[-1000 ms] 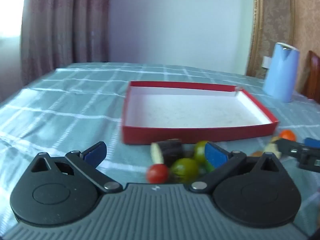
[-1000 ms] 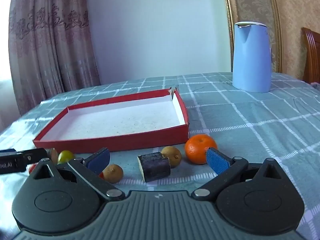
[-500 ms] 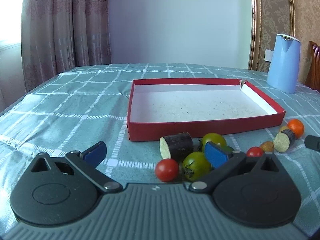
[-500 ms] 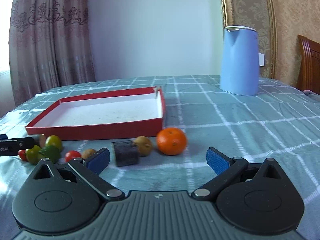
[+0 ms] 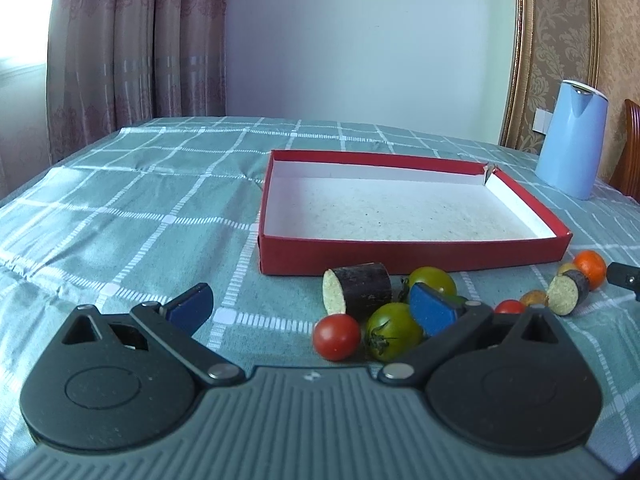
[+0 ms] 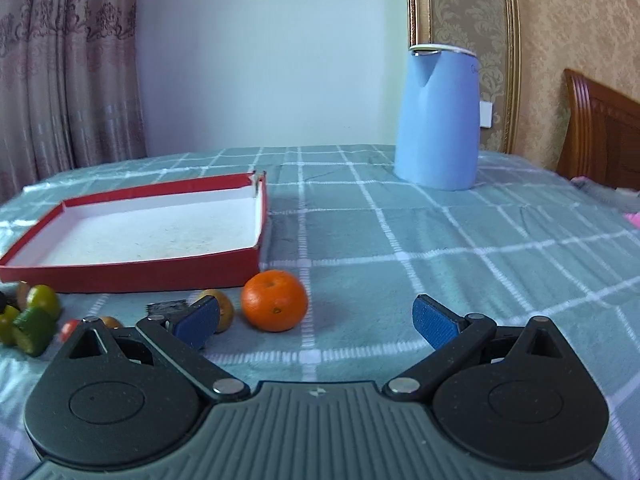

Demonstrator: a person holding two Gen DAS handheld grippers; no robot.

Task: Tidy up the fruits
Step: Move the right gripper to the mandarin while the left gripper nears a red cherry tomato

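Observation:
An empty red box (image 5: pixel 400 258) with a white floor lies on the checked cloth; the right wrist view shows the same red box (image 6: pixel 132 266) at left. In front of it sit a cut dark eggplant piece (image 5: pixel 358 294), a red cherry tomato (image 5: pixel 337 337), two green tomatoes (image 5: pixel 392 330), a second eggplant piece (image 5: pixel 568 299) and an orange (image 5: pixel 590 265). My left gripper (image 5: pixel 310 308) is open, low over the cloth just before the tomatoes. My right gripper (image 6: pixel 316 320) is open, with the orange (image 6: pixel 274 300) between its fingers but apart from both pads.
A light blue kettle (image 6: pixel 438 118) stands at the back right of the table. A wooden chair back (image 6: pixel 600 128) rises beyond the right edge. Curtains hang behind the table on the left. Wide bare cloth lies left of the box and right of the orange.
Both grippers have swung and pulled back: the fruit pile now lies right of centre for the left one, and the orange has shifted left and nearer between the right fingers. Both stayed open.

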